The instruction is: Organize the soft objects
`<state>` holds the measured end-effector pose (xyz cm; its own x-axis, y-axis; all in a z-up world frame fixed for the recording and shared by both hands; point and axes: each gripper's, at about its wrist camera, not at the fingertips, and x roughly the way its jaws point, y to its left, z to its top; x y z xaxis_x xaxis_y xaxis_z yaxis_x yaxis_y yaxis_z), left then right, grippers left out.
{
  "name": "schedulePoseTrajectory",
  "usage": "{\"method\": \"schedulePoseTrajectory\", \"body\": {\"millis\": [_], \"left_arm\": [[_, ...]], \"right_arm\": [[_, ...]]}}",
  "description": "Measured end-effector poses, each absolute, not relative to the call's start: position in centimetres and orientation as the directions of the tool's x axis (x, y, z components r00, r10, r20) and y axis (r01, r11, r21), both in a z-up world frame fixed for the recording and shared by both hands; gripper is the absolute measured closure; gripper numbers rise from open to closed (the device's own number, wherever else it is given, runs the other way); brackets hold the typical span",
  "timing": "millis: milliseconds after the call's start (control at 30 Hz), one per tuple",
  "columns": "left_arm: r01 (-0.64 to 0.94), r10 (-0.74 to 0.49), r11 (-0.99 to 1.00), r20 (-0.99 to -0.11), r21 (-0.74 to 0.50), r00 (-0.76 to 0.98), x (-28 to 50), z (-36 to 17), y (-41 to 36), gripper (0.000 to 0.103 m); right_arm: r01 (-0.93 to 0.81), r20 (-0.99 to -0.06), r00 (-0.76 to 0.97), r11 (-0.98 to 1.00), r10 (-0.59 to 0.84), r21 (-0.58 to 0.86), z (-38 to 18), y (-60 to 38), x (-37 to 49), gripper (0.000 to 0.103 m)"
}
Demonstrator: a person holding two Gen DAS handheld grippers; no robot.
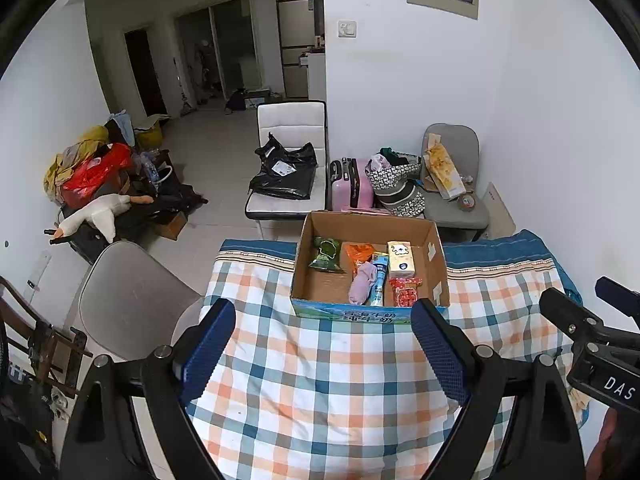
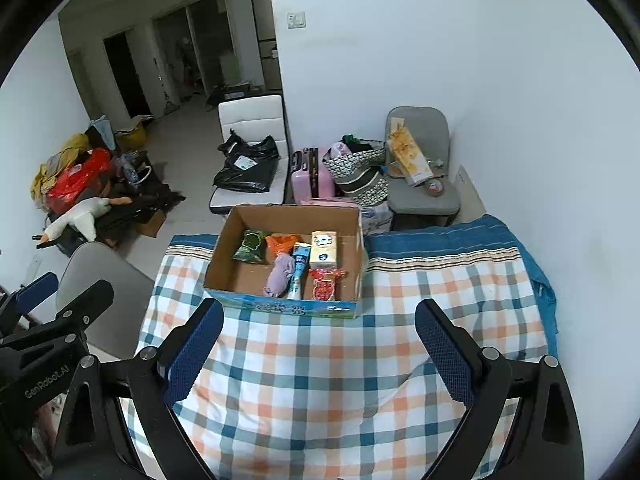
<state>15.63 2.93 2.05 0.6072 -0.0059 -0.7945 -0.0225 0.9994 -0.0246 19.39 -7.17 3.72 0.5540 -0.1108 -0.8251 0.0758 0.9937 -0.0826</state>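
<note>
Left wrist: one cardboard box (image 1: 434,240) holds six soft items.

Desk cloth (image 1: 320,360): blue/orange/white check w/ blue striped edge. Box (image 1: 434,248): brown cardboard, blue-green front. Inside: lilac sock (image 1: 362,280), green pack (image 1: 326,254), orange pack (image 1: 360,254), red pack (image 1: 405,292). Gripper pads (image 1: 438,354): blue.

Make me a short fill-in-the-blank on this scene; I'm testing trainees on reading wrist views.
1. The snack packets, tissue pack and purple sock all lie inside the ____ box.
2. The box stands on a ____-patterned cloth.
3. Both the left claw and the right claw are ____, holding nothing.
4. On the white chair behind the table lies a ____ plastic bag.

Missing words: cardboard; checked; open; black
</note>
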Motion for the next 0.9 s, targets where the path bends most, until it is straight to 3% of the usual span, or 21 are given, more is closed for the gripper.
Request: {"method": "schedulePoseTrajectory", "body": {"millis": [900], "left_arm": [[-0.024, -0.007, 0.999, -0.798, -0.027, 0.602, 15.53, 1.96, 3.36, 0.013]], "right_arm": [[0.1, -0.828, 0.547, 0.991, -0.127, -0.086, 3.67, -7.64, 19.26, 0.005]]}}
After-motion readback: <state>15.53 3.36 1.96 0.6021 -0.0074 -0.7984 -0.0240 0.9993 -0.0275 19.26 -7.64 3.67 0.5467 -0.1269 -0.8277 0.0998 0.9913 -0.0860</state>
